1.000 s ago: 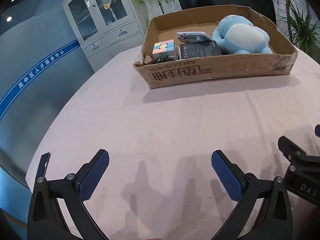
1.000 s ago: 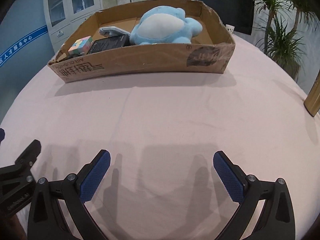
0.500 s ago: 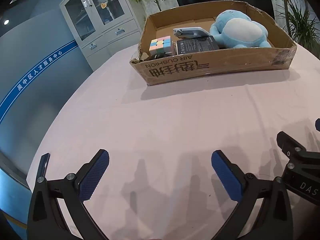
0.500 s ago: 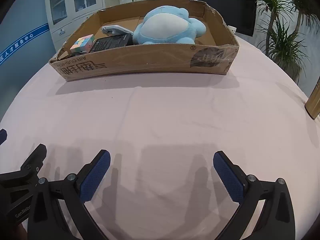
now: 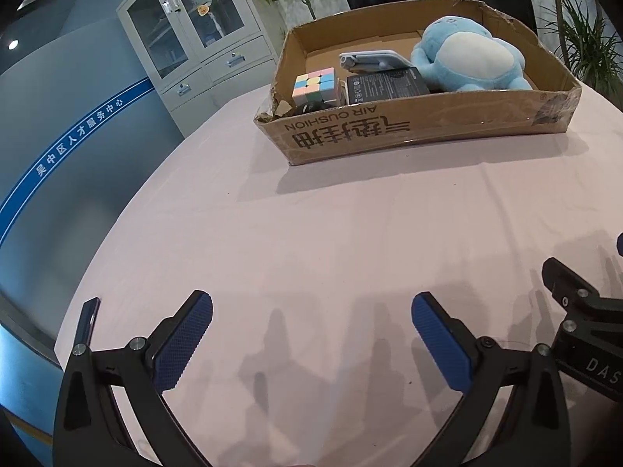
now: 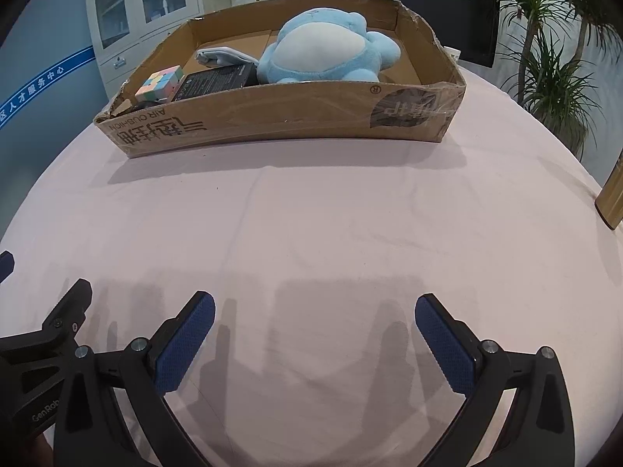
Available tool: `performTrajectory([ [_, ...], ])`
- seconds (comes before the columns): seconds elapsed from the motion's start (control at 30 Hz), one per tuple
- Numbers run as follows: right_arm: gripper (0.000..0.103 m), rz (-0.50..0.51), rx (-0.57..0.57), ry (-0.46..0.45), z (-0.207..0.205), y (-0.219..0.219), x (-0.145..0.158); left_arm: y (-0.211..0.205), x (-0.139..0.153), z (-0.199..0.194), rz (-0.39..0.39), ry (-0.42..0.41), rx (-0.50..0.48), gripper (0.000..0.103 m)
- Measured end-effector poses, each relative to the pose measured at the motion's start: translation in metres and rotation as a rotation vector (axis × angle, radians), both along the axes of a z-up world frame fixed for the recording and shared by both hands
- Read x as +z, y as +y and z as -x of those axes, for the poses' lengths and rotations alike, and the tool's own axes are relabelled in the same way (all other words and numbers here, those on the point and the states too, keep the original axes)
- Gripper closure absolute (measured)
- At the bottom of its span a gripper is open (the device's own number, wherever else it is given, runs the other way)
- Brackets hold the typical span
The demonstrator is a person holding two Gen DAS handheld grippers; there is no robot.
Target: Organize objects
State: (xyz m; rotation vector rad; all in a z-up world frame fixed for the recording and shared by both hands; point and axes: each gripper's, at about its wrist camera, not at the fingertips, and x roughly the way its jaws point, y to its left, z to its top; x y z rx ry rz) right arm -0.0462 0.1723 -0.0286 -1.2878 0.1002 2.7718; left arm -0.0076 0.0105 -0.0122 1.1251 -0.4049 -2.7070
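Note:
A shallow cardboard box [image 5: 409, 132] [image 6: 280, 116] stands at the far side of the pink-clothed table [image 5: 331, 241]. In it lie a blue plush toy [image 5: 467, 54] [image 6: 323, 52], a pastel puzzle cube [image 5: 315, 85] [image 6: 159, 83], a black box [image 5: 385, 85] [image 6: 214, 81] and a grey phone stand [image 5: 373, 60] [image 6: 224, 56]. My left gripper [image 5: 311, 342] is open and empty above the near cloth. My right gripper [image 6: 315, 342] is open and empty beside it, well short of the box.
A dark flat phone-like object [image 5: 86, 321] lies at the table's left edge. A grey glass-door cabinet [image 5: 194, 31] and potted plants [image 6: 545, 78] stand behind the table. A brown object [image 6: 613, 194] stands at the right edge.
Both grippers have risen and drawn slightly nearer the box, so I see more of its inside. Both stay open and empty.

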Motion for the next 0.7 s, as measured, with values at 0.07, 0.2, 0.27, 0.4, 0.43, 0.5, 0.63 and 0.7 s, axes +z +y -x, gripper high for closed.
performTrajectory([
  [0.07,0.0,-0.003,0.001,0.001,-0.0003,-0.0011,0.0002,-0.0008,0.0,0.0002,-0.001,-0.002,0.002,0.001],
  [0.2,0.0,-0.004,0.001,-0.002,-0.0001,-0.0019,-0.0004,-0.0012,0.0007,0.0003,-0.003,-0.005,0.0,0.001],
  [0.27,0.0,-0.004,0.0,-0.002,-0.0001,-0.0022,-0.0004,-0.0008,0.0014,-0.0004,-0.004,-0.002,0.0,0.001],
  [0.4,0.0,-0.004,0.001,-0.003,0.0001,-0.0021,-0.0005,-0.0003,0.001,-0.0005,-0.003,-0.003,-0.002,0.001],
  [0.43,0.0,-0.003,0.001,-0.003,0.0001,-0.0022,-0.0006,-0.0003,0.0008,0.0001,-0.003,-0.005,-0.001,0.001],
  [0.5,0.0,-0.004,0.001,-0.004,-0.0001,-0.0024,-0.0007,-0.0007,0.0008,0.0002,-0.004,-0.005,0.0,0.001],
  [0.63,0.0,-0.006,0.004,-0.007,0.0005,-0.003,-0.0014,-0.0014,0.0012,0.0005,-0.004,-0.005,0.005,0.001],
  [0.7,0.0,-0.007,0.004,-0.005,0.0002,-0.0029,-0.0012,-0.0015,0.0018,0.0006,-0.005,-0.004,0.005,0.001],
])
